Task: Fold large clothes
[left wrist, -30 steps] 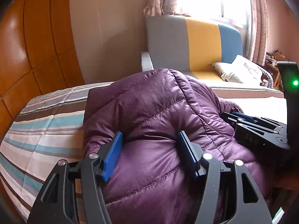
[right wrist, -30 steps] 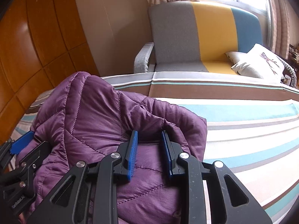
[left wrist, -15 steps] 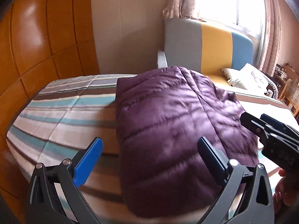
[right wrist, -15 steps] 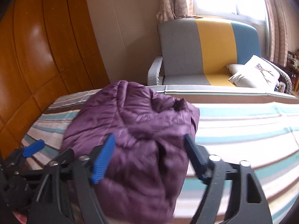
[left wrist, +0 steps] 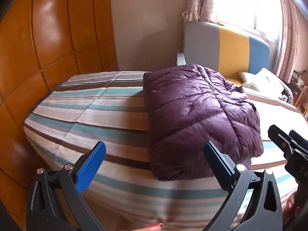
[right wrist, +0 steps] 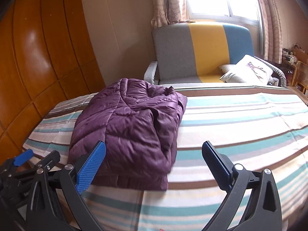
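Observation:
A purple quilted puffer jacket [left wrist: 198,113] lies folded into a compact bundle on the striped bed [left wrist: 92,115]; it also shows in the right wrist view [right wrist: 130,129]. My left gripper [left wrist: 154,165] is open and empty, held back from the jacket's near edge. My right gripper [right wrist: 154,163] is open and empty, near the jacket's front right corner and above the bed [right wrist: 240,119]. The right gripper's tip shows at the right edge of the left wrist view [left wrist: 288,146]. The left gripper shows at the lower left of the right wrist view [right wrist: 23,159].
A grey, yellow and blue sofa [right wrist: 200,52] with white pillows [right wrist: 248,71] stands behind the bed under a bright window. An orange wooden wardrobe [left wrist: 38,44] fills the left. Cluttered furniture [right wrist: 296,65] stands at the far right.
Both grippers let go of the jacket, opened wide and pulled back. The jacket now lies folded on the bed.

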`<state>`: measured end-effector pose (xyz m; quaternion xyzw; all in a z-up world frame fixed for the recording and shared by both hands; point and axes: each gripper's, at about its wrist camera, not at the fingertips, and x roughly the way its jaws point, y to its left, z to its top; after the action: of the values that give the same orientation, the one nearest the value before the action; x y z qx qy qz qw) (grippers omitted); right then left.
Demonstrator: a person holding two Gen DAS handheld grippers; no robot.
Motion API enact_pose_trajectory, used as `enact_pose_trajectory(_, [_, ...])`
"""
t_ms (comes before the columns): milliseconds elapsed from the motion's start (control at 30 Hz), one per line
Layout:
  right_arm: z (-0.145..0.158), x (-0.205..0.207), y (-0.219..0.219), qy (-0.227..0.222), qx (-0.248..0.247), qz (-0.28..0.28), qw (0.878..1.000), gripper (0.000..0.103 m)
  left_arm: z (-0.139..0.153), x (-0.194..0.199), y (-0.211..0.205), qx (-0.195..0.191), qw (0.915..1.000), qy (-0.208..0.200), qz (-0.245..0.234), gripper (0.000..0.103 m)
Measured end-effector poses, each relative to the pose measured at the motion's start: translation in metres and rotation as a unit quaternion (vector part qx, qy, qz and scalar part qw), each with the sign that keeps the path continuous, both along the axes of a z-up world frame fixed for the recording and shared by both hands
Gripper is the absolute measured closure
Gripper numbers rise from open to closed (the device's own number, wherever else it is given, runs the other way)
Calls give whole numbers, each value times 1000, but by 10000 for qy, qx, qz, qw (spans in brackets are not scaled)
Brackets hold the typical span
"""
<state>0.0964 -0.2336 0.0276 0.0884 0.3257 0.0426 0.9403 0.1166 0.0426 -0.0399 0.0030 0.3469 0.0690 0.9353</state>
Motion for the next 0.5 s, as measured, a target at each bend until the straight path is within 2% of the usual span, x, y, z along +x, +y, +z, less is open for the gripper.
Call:
enact_pose_trajectory(167, [-1, -22, 5, -37, -83, -42, 9999, 3, 3, -22, 5, 73, 9999, -127, 53, 2])
enact_pose_trajectory(300, [-2, -30, 13, -77, -213, 95, 9997, 3, 4, -37, 10, -66, 9997, -244, 7, 2])
enact_pose_trajectory(500, [-5, -33, 16, -95, -330, 106, 9994, 3, 4, -37, 12, -113, 9996, -249, 34, 2])
